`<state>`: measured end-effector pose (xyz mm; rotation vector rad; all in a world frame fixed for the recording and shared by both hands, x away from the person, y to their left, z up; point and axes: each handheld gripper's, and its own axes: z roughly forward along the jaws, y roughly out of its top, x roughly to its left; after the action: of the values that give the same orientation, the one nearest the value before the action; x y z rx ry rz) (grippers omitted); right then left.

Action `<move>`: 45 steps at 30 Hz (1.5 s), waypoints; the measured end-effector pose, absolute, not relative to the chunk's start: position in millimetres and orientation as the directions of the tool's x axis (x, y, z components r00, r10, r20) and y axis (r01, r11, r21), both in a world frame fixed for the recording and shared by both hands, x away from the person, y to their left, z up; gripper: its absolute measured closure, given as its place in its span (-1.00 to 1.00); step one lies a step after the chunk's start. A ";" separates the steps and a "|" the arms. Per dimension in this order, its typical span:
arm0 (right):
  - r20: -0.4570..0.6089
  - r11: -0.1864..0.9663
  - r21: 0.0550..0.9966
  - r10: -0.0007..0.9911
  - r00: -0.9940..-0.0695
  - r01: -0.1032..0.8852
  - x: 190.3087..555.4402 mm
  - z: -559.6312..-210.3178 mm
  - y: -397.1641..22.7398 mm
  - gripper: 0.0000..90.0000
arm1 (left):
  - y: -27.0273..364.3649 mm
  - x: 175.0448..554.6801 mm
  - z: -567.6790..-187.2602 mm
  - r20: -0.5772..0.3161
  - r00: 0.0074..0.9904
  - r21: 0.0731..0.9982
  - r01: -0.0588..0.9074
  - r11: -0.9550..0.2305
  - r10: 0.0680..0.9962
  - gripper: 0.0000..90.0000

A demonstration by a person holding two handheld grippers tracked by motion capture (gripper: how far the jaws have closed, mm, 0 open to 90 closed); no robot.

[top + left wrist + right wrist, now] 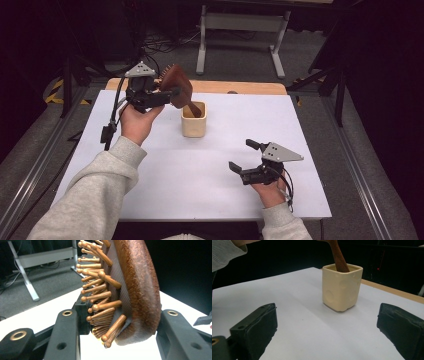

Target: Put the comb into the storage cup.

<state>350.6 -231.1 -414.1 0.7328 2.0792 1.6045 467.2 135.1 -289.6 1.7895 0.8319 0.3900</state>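
We count one wooden hairbrush (177, 85), one cream cup (193, 120), two claws, left (172, 91) and right (242, 156), on one surface (200, 170)

Bare table (210, 175) between the tools; only the cup (193, 120) obstructs.

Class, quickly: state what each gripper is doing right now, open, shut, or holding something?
Left gripper: shut on the wooden hairbrush, whose handle is in the cream cup.
Right gripper: open, holding nothing, above the white table.
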 end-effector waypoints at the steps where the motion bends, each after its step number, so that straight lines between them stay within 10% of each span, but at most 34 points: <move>1: -0.005 0.199 0.968 0.630 -0.776 0.155 350.5 -414.0 -231.1 -0.92 | 134.8 468.3 -291.1 -0.134 0.700 0.917 0.356 -0.179 0.702 0.22; 45: 0.011 0.192 0.968 0.610 -0.792 0.162 350.1 -414.7 -232.2 -0.92 | 118.2 500.3 -330.4 -0.254 0.637 0.834 0.525 -0.169 0.728 0.19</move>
<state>350.1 -232.2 -414.7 0.7247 2.0967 1.6301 500.3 118.2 -330.4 1.8365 1.0025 0.2481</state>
